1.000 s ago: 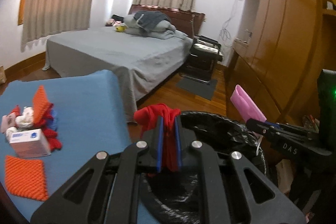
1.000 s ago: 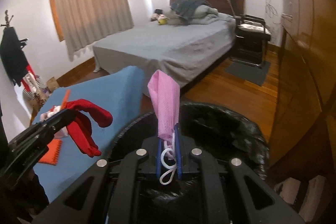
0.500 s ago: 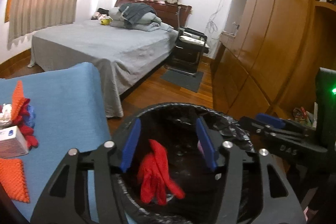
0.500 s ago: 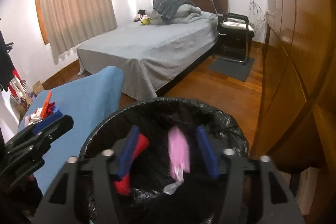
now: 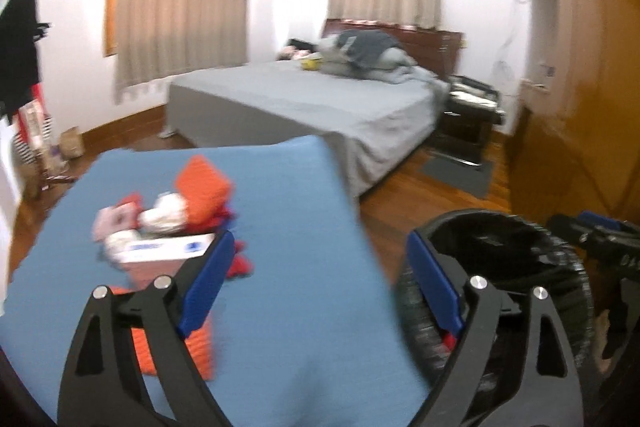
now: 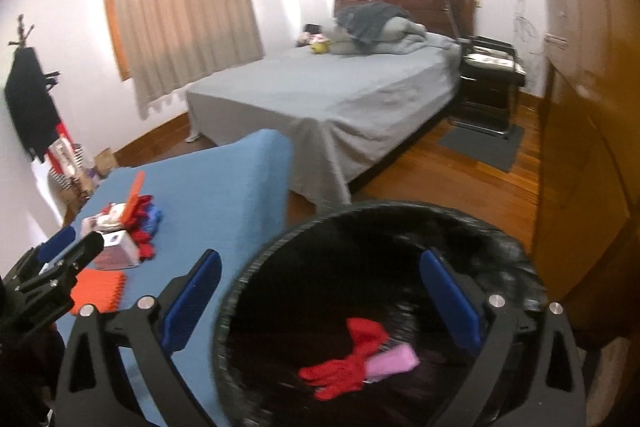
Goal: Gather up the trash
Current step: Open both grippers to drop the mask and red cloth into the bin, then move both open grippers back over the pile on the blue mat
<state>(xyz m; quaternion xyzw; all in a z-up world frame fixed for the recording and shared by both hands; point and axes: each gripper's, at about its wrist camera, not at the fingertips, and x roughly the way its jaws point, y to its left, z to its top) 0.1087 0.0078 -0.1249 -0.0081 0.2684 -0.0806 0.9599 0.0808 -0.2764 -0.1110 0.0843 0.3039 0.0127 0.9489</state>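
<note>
Left wrist view: left gripper [image 5: 318, 283] released, blue-padded jaws spread wide, nothing between them, hovering above the blue-covered surface [image 5: 288, 227]. Left finger pad in front of a white tissue box [image 5: 160, 250]. Behind the box, a blurred heap of trash [image 5: 172, 205]: an orange textured pad propped upright, something white and crumpled, a pink scrap, bits of red. Another orange pad [image 5: 176, 343] lying flat near the lower left, partly hidden by the gripper frame. To the right, just beside the surface's edge, a black-lined trash bin [image 5: 500, 247], its rim behind the right finger pad. Right gripper [image 5: 596, 235] at the far right edge, over the bin's far side, too blurred to read there. Beyond, a grey bed [image 5: 320, 99], curtained windows, wooden wardrobe doors [image 5: 580, 87].

Right wrist view: right gripper [image 6: 318, 301] likewise released, jaws wide apart, empty, held over the trash bin [image 6: 280, 251]. Inside the bin, on the black liner, a red glove [image 6: 348, 367] lying limp, with a pink face mask [image 6: 394, 361] touching its right side. Left gripper [image 6: 74, 247] entering from the lower left, above the blue-covered surface [image 6: 224, 187] and close to the tissue box [image 6: 118, 249]. Heap of trash [image 6: 134, 207] behind the box, flat orange pad [image 6: 100, 285] in front of it. Grey bed [image 6: 320, 95] and wooden floor [image 6: 460, 179] past the bin.
</note>
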